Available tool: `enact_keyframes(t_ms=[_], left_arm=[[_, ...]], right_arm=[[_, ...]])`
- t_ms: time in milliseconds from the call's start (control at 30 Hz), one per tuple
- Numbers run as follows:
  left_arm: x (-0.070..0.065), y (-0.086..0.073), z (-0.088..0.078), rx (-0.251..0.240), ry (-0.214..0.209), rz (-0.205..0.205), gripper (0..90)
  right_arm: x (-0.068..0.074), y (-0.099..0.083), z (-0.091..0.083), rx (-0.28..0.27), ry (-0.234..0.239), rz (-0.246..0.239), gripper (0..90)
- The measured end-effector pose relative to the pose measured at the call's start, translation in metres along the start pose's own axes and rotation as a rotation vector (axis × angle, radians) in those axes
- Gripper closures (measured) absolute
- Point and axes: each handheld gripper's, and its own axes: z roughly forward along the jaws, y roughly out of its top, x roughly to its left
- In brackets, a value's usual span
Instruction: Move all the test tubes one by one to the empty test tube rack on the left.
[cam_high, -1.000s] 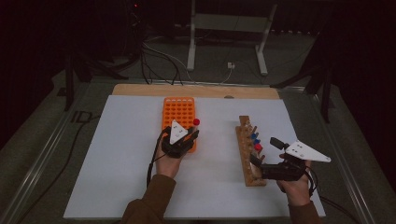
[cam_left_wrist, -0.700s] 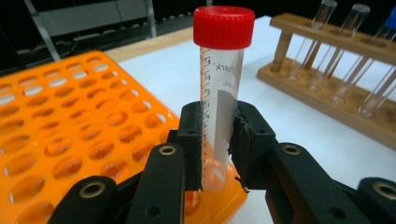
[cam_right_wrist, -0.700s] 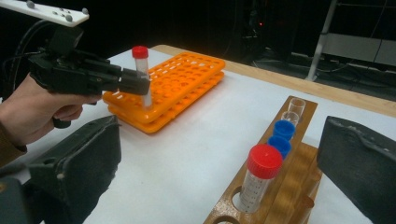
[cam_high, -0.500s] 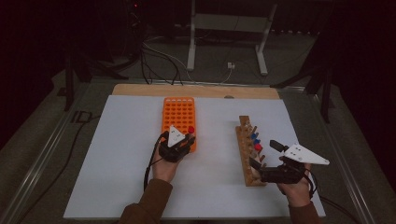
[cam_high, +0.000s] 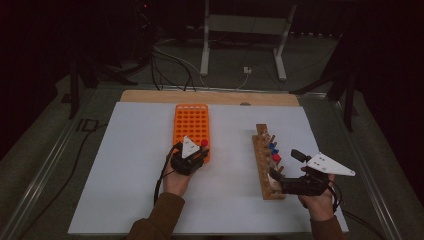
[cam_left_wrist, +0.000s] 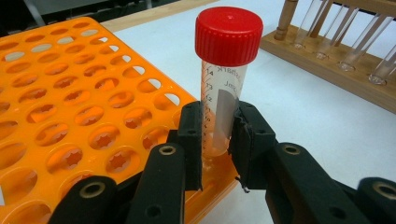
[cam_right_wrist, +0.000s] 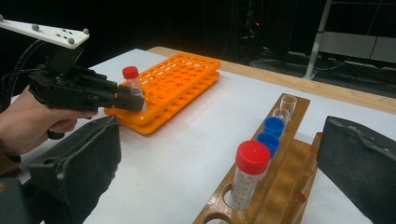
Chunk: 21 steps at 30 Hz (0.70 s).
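High view, left tool (cam_high: 200, 152): sits at the near right corner of the orange rack (cam_high: 191, 125), held by the left hand (cam_high: 175, 181); a red cap shows just beyond its grey plate.
High view, right tool (cam_high: 276, 181): lies low by the near end of the wooden rack (cam_high: 264, 160), held by the right hand (cam_high: 316, 202); whether it touches the wood cannot be told.
High view, counter (cam_high: 125, 165): white sheet carrying both racks, well apart from each other.

Left gripper view, left tool (cam_left_wrist: 215, 135): clenched on the red-capped tube (cam_left_wrist: 225, 74), one pad on each side of the clear lower body.
Left gripper view, tube position: upright, cap well above the pads, its bottom at the near right edge of the orange rack (cam_left_wrist: 70, 107); how deep it sits in a hole is hidden by the pads.
Left gripper view, background: wooden rack (cam_left_wrist: 336, 60) with clear glass tubes stands across the counter (cam_left_wrist: 303, 116).

Right gripper view, right tool (cam_right_wrist: 219, 158): released, its two pads standing wide apart with nothing pressed between them.
Right gripper view, wooden rack (cam_right_wrist: 280, 172): lies between and beyond the pads, holding a second red-capped tube (cam_right_wrist: 247, 175), two blue-capped tubes (cam_right_wrist: 271, 133) and clear ones farther back.
Right gripper view, left tool (cam_right_wrist: 135, 100): grasps the red-capped tube (cam_right_wrist: 132, 79) at the near corner of the orange rack (cam_right_wrist: 173, 86).
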Motion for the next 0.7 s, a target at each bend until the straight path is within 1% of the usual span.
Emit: enact_keyframes(t_ms=[100, 200, 233, 300, 367, 500, 567, 633, 667, 700], left_arm=[[0.000, 0.000, 0.000, 0.002, -0.002, -0.003, 75.0], [0.001, -0.001, 0.001, 0.010, -0.002, -0.015, 73.3], [0.001, -0.002, 0.001, 0.007, -0.003, -0.022, 68.6], [0.001, -0.003, 0.002, -0.003, -0.008, -0.055, 56.4], [0.002, -0.003, 0.000, -0.020, -0.009, -0.072, 47.8], [-0.002, 0.001, -0.007, -0.047, 0.009, -0.076, 30.1], [-0.002, 0.003, -0.011, -0.058, 0.007, -0.088, 22.2], [-0.002, 0.004, -0.016, -0.080, -0.003, -0.118, 14.0], [-0.001, 0.005, -0.019, -0.090, -0.013, -0.136, 10.3], [-0.002, 0.005, -0.021, -0.098, -0.014, -0.150, 6.0]], right_arm=[[-0.001, -0.002, 0.002, 0.009, 0.000, 0.005, 0.3], [-0.002, -0.004, 0.004, 0.020, 0.001, 0.009, 0.3], [-0.003, -0.005, 0.004, 0.022, 0.002, 0.016, 0.3], [-0.005, -0.006, 0.005, 0.021, 0.000, 0.024, 0.3], [-0.007, -0.008, 0.006, 0.026, 0.002, 0.035, 0.3], [-0.011, -0.011, 0.009, 0.047, 0.002, 0.047, 1.2], [-0.012, -0.013, 0.011, 0.061, -0.002, 0.049, 2.2], [-0.013, -0.014, 0.013, 0.076, -0.016, 0.052, 6.9], [-0.013, -0.015, 0.014, 0.084, -0.020, 0.055, 8.3], [-0.014, -0.016, 0.015, 0.091, -0.020, 0.056, 10.1]])
